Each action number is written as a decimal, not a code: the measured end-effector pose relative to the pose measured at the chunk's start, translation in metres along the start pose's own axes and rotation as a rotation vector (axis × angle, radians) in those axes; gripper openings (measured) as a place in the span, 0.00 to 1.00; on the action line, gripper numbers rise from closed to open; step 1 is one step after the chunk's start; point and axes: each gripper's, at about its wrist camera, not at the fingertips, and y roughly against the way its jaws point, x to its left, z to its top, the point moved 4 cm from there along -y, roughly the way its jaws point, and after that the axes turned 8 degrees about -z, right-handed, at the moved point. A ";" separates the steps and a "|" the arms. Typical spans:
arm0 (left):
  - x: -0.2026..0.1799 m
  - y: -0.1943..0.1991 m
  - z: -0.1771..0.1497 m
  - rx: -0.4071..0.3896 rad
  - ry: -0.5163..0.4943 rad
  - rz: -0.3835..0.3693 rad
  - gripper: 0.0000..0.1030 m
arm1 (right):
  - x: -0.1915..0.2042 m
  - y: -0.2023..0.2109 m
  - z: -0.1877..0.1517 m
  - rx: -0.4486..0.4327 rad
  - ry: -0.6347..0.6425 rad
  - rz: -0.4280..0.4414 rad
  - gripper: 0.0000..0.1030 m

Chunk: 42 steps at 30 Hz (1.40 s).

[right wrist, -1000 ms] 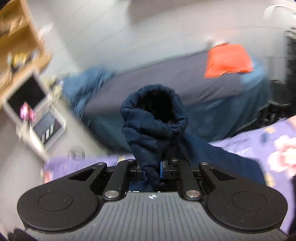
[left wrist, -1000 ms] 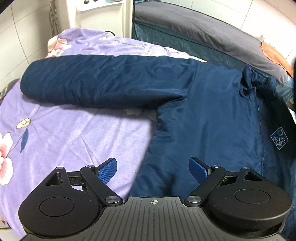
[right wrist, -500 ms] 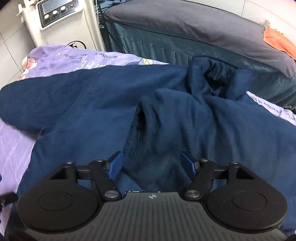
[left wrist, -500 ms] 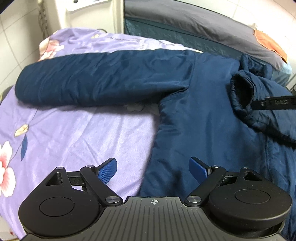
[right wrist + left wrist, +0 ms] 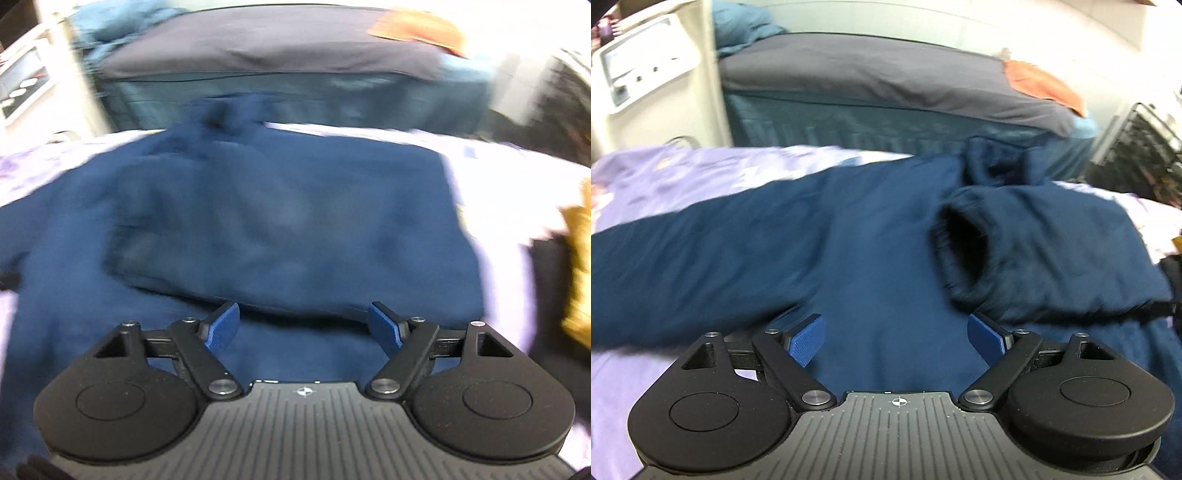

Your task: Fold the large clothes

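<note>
Navy jacket (image 5: 879, 258) flat on the lilac bedsheet (image 5: 665, 173): one sleeve (image 5: 1052, 254) folded across the body, the other (image 5: 701, 254) still outstretched; left tool (image 5: 897, 338) and right tool (image 5: 304, 326) both gape empty.

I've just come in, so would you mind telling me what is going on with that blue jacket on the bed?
A person with a handheld gripper in each hand is folding a navy jacket spread on a purple floral bedspread. One sleeve lies folded across the body, cuff opening towards the middle; the other sleeve is stretched out sideways. The right gripper has just opened and holds nothing. The left gripper is open too, above the jacket.
</note>
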 end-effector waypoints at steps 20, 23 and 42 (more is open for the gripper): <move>-0.087 -0.161 0.024 0.268 -0.136 0.023 1.00 | -0.002 -0.103 0.032 0.110 0.110 -0.012 0.75; -0.078 -0.164 0.023 0.265 -0.108 0.027 1.00 | 0.000 -0.116 0.037 0.141 0.138 -0.015 0.79; -0.084 -0.185 0.027 0.273 -0.096 0.089 1.00 | 0.012 -0.160 0.056 0.281 0.137 -0.076 1.00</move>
